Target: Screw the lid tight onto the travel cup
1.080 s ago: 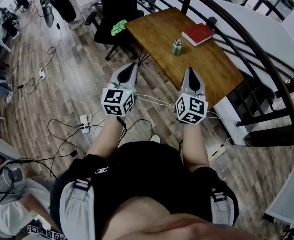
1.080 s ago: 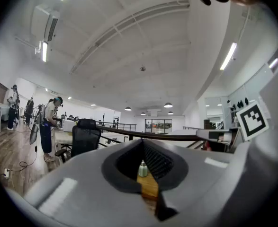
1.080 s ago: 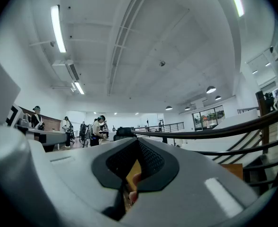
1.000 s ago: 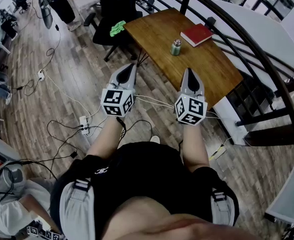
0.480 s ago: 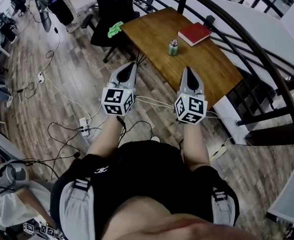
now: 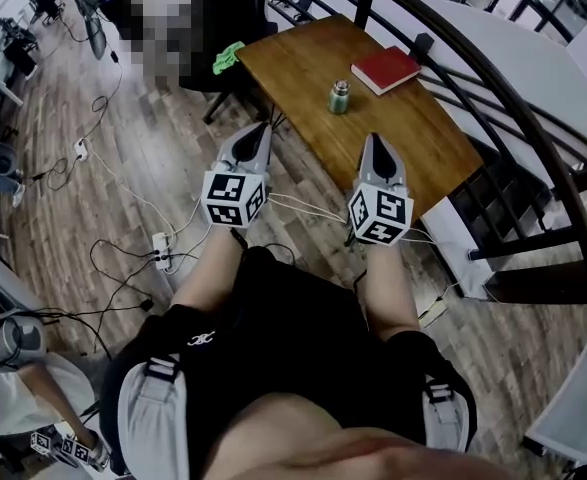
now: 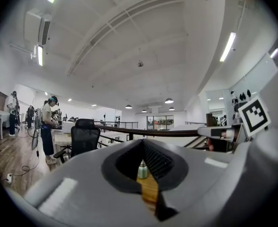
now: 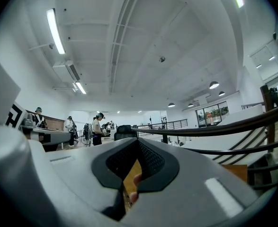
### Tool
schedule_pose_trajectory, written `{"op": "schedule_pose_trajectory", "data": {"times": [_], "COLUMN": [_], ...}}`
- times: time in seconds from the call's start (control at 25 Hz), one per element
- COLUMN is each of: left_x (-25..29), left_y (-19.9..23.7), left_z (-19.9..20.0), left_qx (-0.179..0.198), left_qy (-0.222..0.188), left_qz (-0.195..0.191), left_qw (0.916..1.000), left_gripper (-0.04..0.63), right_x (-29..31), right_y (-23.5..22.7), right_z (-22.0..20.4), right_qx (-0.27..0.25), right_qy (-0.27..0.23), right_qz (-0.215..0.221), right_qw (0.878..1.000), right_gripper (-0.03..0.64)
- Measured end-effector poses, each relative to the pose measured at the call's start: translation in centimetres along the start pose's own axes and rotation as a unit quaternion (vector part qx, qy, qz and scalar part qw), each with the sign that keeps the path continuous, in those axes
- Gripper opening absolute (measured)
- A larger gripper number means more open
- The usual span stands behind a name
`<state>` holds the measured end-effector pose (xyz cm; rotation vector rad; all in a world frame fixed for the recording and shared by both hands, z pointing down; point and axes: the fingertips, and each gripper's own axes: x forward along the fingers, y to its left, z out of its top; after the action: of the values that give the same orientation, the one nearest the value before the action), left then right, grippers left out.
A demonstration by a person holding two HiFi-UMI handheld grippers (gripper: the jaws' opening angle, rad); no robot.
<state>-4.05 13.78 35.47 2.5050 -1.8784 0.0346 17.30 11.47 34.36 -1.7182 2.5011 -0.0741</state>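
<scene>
The travel cup (image 6: 340,97), green with a silver lid on top, stands upright on the wooden table (image 6: 413,128), towards its left side. Both grippers are held level in front of the person, short of the table's near edge and apart from the cup. My left gripper (image 6: 263,128) is shut and empty, with its marker cube (image 6: 235,198) behind it. My right gripper (image 6: 376,140) is shut and empty too. In the left gripper view, the cup (image 7: 142,170) shows small and far through the notch of the left gripper (image 7: 142,144). The right gripper (image 8: 138,142) faces the table (image 8: 131,175).
A red book (image 6: 384,70) lies on the table's far side. A black office chair (image 6: 223,13) with a green cloth (image 6: 231,56) stands left of the table. A dark railing (image 6: 493,88) curves behind it. Cables and a power strip (image 6: 159,249) lie on the wooden floor.
The person has stepped forward with both shut grippers. The table and cup have drifted left in the head view, and the floor below has slid back.
</scene>
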Motion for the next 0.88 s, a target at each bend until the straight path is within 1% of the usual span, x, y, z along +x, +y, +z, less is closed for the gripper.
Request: {"op": "schedule_pose_trajectory", "data": {"times": [0.08, 0.24, 0.32, 0.56, 0.72, 0.8, 0.88], "left_x": [0.9, 2.7, 3.7, 7.6, 11.2, 13.2, 15.0], "left_y": [-0.5, -0.8, -0.5, 1.9, 4.2, 5.3, 6.4], "left_z": [-0.1, 0.1, -0.1, -0.6, -1.1, -1.0, -0.5], "left_qx": [-0.004, 0.022, 0.024, 0.000, -0.019, -0.029, -0.029], "left_qy": [0.001, 0.000, 0.000, -0.003, 0.001, 0.004, 0.002], "left_qz": [-0.004, -0.011, -0.013, -0.029, -0.040, -0.051, -0.066], "left_qw": [1.0000, 0.9997, 0.9996, 0.9996, 0.9990, 0.9983, 0.9974], "left_gripper": [0.049, 0.049, 0.049, 0.049, 0.049, 0.049, 0.049], "right_x": [0.3, 1.9, 2.9, 7.0, 10.7, 12.6, 14.4], "right_y": [-0.8, -1.5, -1.3, -0.8, -1.2, -1.4, -1.2], "right_z": [-0.3, -0.4, -0.6, -1.8, -1.7, -1.6, -1.1], "right_qx": [0.001, 0.004, 0.004, -0.023, -0.023, -0.019, -0.016], "right_qy": [0.001, -0.002, 0.001, 0.018, 0.015, 0.014, 0.007], "right_qz": [0.001, 0.003, 0.007, 0.003, -0.010, -0.017, -0.020], "right_qw": [1.000, 1.000, 1.000, 1.000, 1.000, 1.000, 1.000], "right_gripper": [-0.002, -0.002, -0.002, -0.002, -0.002, -0.002, -0.002]}}
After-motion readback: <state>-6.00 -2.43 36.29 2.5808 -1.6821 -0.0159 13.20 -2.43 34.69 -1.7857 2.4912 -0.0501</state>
